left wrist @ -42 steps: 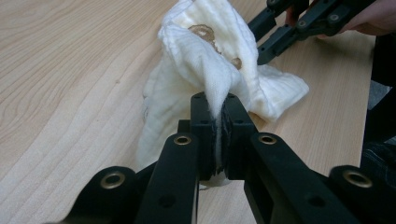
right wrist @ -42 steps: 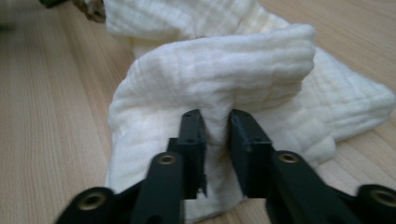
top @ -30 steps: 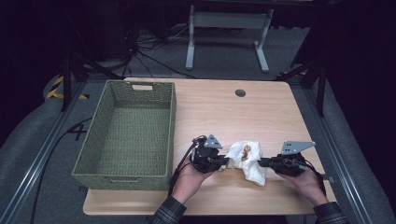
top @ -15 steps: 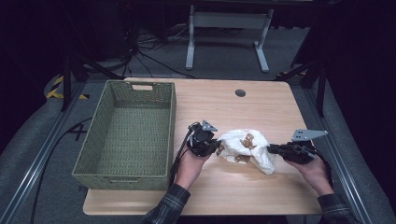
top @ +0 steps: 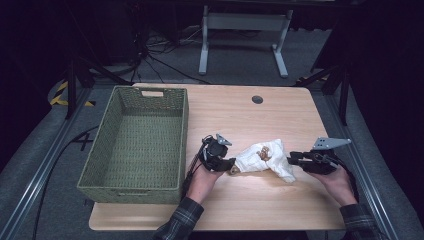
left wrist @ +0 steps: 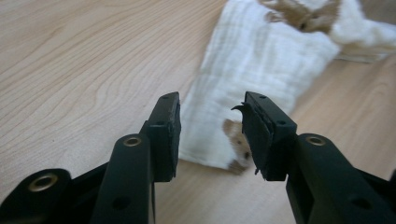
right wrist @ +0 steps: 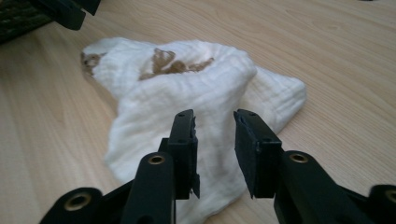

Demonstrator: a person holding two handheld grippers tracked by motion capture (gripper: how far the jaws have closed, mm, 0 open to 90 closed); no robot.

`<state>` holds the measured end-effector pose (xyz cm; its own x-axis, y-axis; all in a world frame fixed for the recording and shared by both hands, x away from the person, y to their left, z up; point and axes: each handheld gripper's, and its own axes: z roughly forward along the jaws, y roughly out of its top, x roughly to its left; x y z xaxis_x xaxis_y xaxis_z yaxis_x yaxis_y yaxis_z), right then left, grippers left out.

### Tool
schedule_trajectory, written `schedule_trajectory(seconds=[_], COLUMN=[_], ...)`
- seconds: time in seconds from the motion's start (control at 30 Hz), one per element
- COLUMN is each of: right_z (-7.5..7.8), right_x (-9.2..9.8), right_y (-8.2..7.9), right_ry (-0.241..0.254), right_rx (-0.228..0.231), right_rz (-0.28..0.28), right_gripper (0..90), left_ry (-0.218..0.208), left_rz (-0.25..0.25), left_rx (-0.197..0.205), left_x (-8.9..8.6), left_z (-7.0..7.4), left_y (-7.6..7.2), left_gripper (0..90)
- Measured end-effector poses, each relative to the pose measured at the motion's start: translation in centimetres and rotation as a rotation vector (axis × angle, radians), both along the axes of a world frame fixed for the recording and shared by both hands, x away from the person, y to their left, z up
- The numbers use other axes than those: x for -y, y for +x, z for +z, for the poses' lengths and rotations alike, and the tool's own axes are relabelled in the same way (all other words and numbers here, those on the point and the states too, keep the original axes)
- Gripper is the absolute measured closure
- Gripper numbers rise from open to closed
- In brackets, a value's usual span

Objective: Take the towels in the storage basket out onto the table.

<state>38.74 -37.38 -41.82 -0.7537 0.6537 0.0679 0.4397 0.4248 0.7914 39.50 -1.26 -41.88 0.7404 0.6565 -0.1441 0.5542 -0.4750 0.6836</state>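
left hand-held gripper (top: 231, 162): jaws opened | right hand-held gripper (top: 291, 159): jaws opened | cloth (top: 262, 159): released

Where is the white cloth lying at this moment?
In the high view the white cloth lies on the table near its front edge, between the left gripper and right gripper, right of the green basket.

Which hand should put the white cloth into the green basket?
Left, probably. The left gripper sits at the cloth end nearest the basket, with the right gripper at the far end. Both jaws have just been opening and stand open at the cloth, so it needs regrasping first.
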Motion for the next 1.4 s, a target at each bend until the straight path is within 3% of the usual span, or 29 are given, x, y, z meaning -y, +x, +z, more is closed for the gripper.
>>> schedule_trajectory(seconds=[0.1, 0.3, 0.5, 0.57, 0.7, 0.83, 0.93, 0.97, 1.0, 1.03, 1.07, 1.23, 1.4], right_z=[0.3, -0.5, -1.2, -1.3, -1.4, -2.0, -2.5, -2.5, -2.8, -2.8, -2.9, -2.8, -1.5], right_x=[-0.4, -2.0, -3.1, -3.2, -3.3, -3.5, -3.5, -3.5, -3.5, -3.5, -3.4, -3.3, -2.8], right_y=[-1.0, -2.0, -2.0, -2.0, -2.2, -2.1, -1.8, -1.8, -1.6, -1.6, -1.6, -1.6, -2.4], right_ry=[0.016, 0.005, -0.033, -0.042, -0.046, -0.078, -0.124, -0.124, -0.136, -0.136, -0.148, -0.137, -0.079], right_rx=[0.001, -0.022, -0.031, -0.036, -0.044, -0.058, -0.079, -0.079, -0.083, -0.083, -0.097, -0.103, -0.087], right_rz=[0.023, 0.069, 0.089, 0.095, 0.099, 0.106, 0.109, 0.109, 0.117, 0.117, 0.122, 0.135, 0.166], right_gripper=[63.6, 58.0, 55.5, 55.1, 54.2, 55.4, 69.7, 69.7, 77.0, 77.0, 83.2, 87.4, 87.5], left_ry=[-0.025, -0.017, 0.019, 0.039, 0.067, 0.112, 0.148, 0.148, 0.148, 0.137, 0.129, 0.083, 0.008], left_rz=[-0.036, -0.090, -0.125, -0.123, -0.112, -0.111, -0.105, -0.105, -0.105, -0.105, -0.111, -0.130, -0.138], left_rx=[0.004, 0.004, 0.030, 0.058, 0.056, 0.055, 0.091, 0.091, 0.084, 0.076, 0.061, 0.008, 0.036], left_x=[0.3, 1.4, 3.6, 4.2, 4.6, 4.8, 4.9, 4.9, 4.9, 4.8, 4.6, 3.9, 2.7], left_z=[-0.1, -1.0, -2.1, -2.4, -3.1, -3.7, -3.8, -3.8, -3.7, -3.7, -3.7, -3.1, -0.6], left_y=[-1.2, -2.3, -2.2, -2.0, -1.4, -1.0, -1.0, -1.0, -0.9, -0.9, -0.8, -1.1, -2.5], left_gripper=[56.4, 53.4, 48.6, 47.4, 47.8, 54.8, 70.5, 75.4, 79.7, 79.7, 85.2, 87.0, 87.1])
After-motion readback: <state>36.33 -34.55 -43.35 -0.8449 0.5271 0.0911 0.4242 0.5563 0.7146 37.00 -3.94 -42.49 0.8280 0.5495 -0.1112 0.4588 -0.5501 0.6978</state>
